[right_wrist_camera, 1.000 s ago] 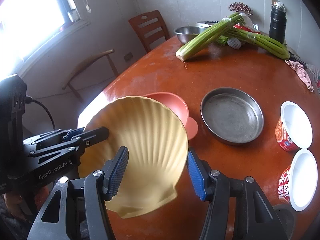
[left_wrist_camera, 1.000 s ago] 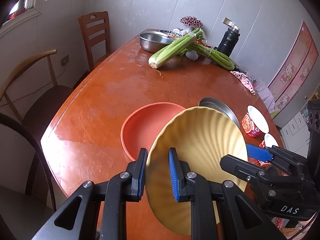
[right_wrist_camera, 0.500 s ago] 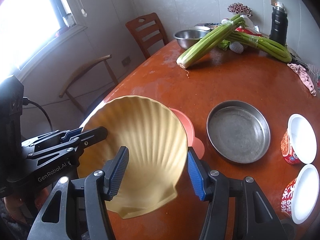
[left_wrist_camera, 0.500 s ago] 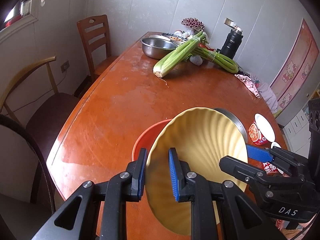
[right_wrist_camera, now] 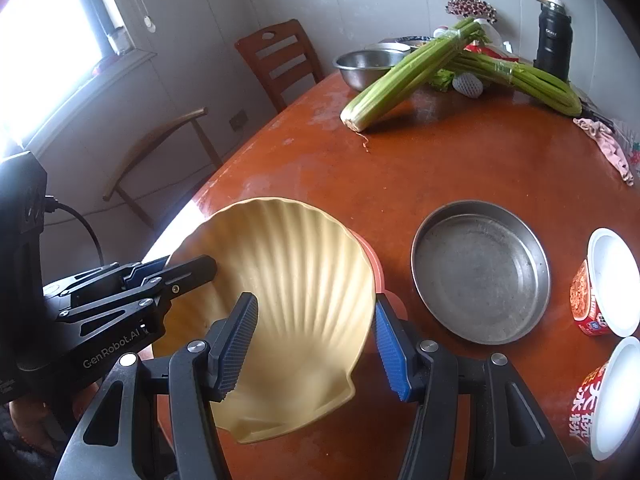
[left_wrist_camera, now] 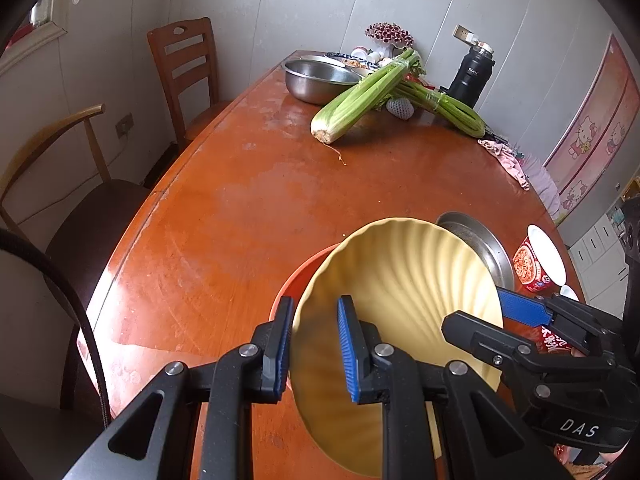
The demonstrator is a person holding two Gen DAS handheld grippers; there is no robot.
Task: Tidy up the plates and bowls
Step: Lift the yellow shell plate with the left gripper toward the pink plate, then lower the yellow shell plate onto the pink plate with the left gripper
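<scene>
I take the shallow round steel pan (right_wrist_camera: pixel 480 272) as my landmark. Furthest left of it is my left gripper (left_wrist_camera: pixel 312 346), its blue pads pinched tight on the left rim of the pale yellow shell-shaped ribbed plate (right_wrist_camera: pixel 288 300), one pad inside and one outside. That plate hangs tilted in the air, left of the pan and directly over the orange-red plastic bowl (left_wrist_camera: pixel 300 280), which sits on the reddish-brown wooden table (right_wrist_camera: pixel 460 160) just beside the pan. My right gripper (right_wrist_camera: pixel 314 346) takes the plate's right rim nearer the pan, its fingers partly spread: the outer pad touches the rim, while the inner pad stands over the ribbed face, and I cannot tell whether it presses there. To the right of the pan stand two red instant-noodle cups with white lids (right_wrist_camera: pixel 600 284). I judge the risk to be the plate twisting: with the right hold doubtful, the left pinch carries a smooth glazed edge alone, and a tilt could slide it out. Lowering it crooked could also knock the bowl against the pan.
</scene>
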